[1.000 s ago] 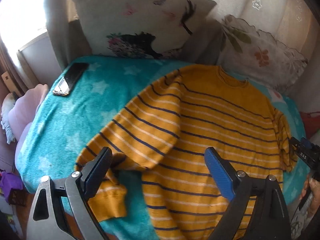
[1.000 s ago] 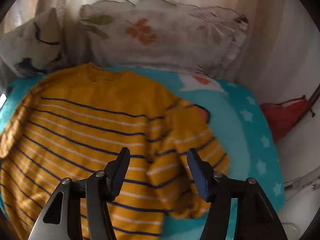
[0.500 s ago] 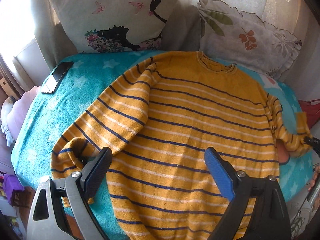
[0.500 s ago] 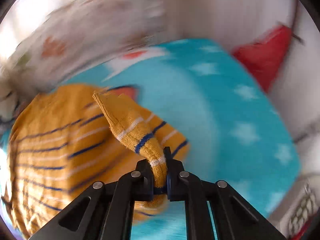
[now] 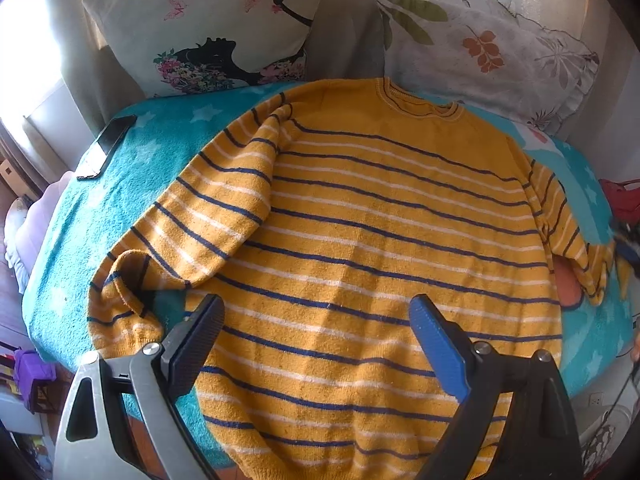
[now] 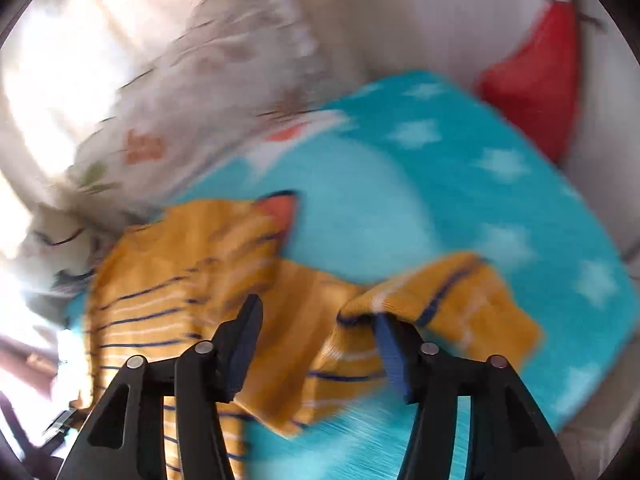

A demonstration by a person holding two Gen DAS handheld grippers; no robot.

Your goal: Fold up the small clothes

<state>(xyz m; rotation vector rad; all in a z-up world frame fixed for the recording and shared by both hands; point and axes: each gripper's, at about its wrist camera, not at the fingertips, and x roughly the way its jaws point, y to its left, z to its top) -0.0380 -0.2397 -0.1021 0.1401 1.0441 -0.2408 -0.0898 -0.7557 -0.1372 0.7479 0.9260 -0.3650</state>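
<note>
A yellow sweater (image 5: pixel 380 248) with navy and white stripes lies flat, neck away from me, on a teal star blanket (image 5: pixel 132 168). Its left sleeve (image 5: pixel 200 220) is bent and lies partly over the body. My left gripper (image 5: pixel 316 340) is open and empty above the sweater's lower half. In the blurred right wrist view my right gripper (image 6: pixel 320 344) is open just above the right sleeve (image 6: pixel 452 300), which lies stretched out on the blanket (image 6: pixel 500 200). The sleeve's cuff touches the right finger.
Two printed cushions (image 5: pixel 208 28) (image 5: pixel 492 44) stand behind the blanket. A black phone (image 5: pixel 106 146) lies at the blanket's left edge. A red object (image 6: pixel 536 84) sits beyond the right edge. The blanket drops off at the front and sides.
My right gripper held the right sleeve's cuff half a second ago; it has opened and the sleeve now lies outstretched. My left gripper has moved right over the sweater's body, staying open.
</note>
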